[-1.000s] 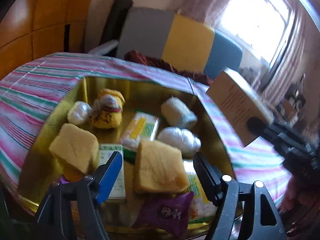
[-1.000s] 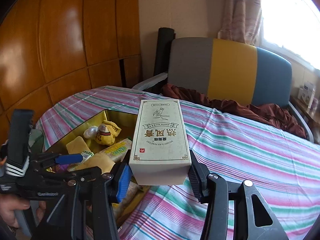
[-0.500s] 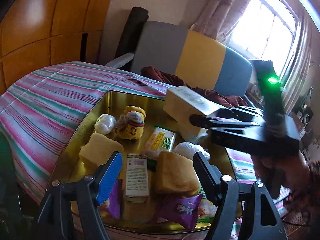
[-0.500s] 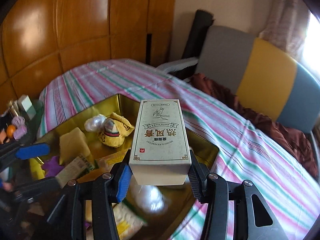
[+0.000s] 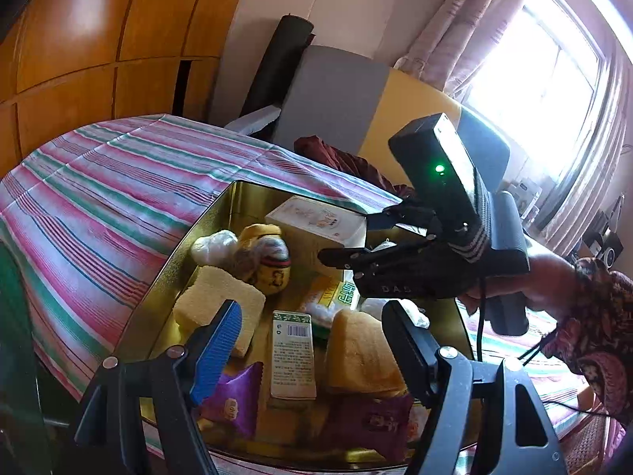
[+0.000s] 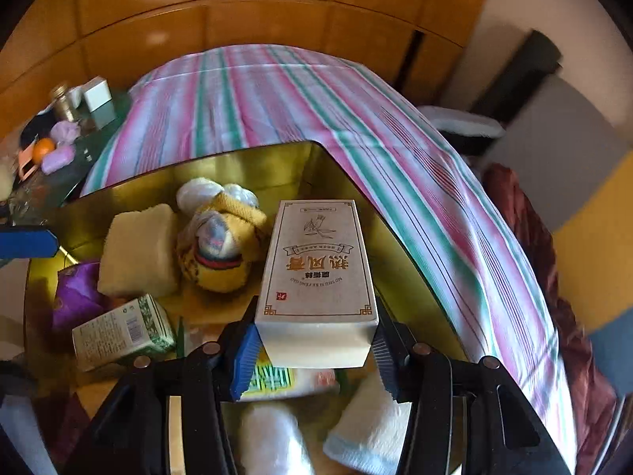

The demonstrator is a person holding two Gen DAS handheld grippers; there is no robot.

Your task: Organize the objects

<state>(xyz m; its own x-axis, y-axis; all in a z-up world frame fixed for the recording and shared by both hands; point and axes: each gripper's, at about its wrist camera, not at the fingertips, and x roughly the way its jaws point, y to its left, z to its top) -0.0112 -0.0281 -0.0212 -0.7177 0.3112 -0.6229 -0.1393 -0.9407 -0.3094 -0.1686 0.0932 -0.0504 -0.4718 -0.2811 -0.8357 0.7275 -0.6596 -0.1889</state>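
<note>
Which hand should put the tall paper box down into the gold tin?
Right. The right gripper already has the paper box between its opening jaws, over the gold tin. The left gripper is open and empty.

Two sponges – two boxes

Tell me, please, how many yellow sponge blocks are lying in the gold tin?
2. One sponge block lies at the tin's left side beside the plush toy; the other sponge block lies nearer the front, right of the green-and-white carton. Others may be hidden.
</note>
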